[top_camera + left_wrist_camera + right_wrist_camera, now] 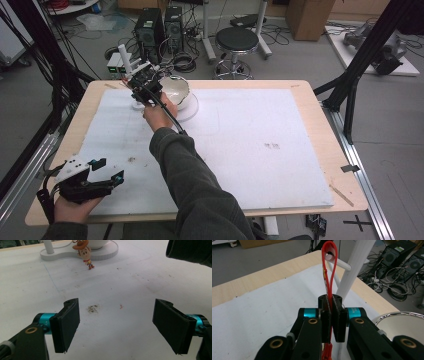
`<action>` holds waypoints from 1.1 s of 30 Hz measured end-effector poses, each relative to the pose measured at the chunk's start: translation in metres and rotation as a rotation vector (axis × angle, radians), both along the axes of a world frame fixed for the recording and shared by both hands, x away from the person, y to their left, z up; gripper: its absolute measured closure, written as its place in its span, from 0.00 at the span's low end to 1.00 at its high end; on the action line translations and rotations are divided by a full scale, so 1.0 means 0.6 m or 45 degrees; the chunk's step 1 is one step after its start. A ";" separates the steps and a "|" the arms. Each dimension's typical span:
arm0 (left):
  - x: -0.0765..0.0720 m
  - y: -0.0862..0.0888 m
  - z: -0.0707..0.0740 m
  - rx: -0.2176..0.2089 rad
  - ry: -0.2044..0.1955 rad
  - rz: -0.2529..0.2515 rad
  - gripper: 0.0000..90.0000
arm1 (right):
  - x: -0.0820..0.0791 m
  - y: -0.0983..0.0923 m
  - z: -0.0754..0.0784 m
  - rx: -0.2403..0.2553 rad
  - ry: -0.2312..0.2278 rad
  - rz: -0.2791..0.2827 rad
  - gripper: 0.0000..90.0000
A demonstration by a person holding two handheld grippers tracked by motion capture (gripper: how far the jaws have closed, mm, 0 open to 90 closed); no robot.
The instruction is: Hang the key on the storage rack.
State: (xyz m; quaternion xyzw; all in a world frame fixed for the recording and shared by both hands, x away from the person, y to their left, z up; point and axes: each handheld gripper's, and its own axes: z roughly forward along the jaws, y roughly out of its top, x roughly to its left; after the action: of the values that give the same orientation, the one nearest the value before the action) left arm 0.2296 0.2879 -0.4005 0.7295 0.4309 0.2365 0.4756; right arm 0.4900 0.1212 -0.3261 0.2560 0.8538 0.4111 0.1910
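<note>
My right gripper [145, 82] is at the table's far left, shut on a red strap [329, 270]. In the right gripper view the strap rises from between the jaws, and its loop sits over the short peg [339, 263] of a white stand [355, 267]. A small cowboy figure [85, 253] hangs just above the mat beside the stand's base [75, 253]. A white bowl [175, 89] stands on the same base to the right. My left gripper [107, 172] rests open near the front left corner, with nothing between its fingers [66, 325].
A white mat [240, 150] covers most of the wooden table. The person's dark sleeve [190, 250] crosses the table toward the stand. Beyond the far edge are a black stool [236, 40], computer towers [150, 30] and cables. Black frame struts [360, 55] flank the right side.
</note>
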 end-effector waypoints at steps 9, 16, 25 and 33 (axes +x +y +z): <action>0.000 0.001 0.000 0.002 0.000 0.002 0.25 | 0.009 0.004 -0.007 0.001 0.032 -0.007 0.97; 0.000 0.003 0.000 -0.001 -0.003 0.006 0.25 | 0.012 0.012 -0.014 -0.008 0.037 -0.017 0.97; 0.000 0.004 0.001 0.002 -0.001 0.004 0.25 | 0.012 0.018 -0.012 -0.015 0.017 -0.043 0.97; 0.001 0.002 0.000 0.007 -0.001 0.002 0.25 | 0.026 0.027 -0.014 -0.055 0.045 -0.070 0.97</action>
State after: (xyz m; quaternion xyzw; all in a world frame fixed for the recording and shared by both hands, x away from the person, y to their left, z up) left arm 0.2302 0.2889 -0.4006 0.7303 0.4307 0.2383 0.4737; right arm 0.5054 0.1377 -0.3343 0.2824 0.8584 0.3824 0.1929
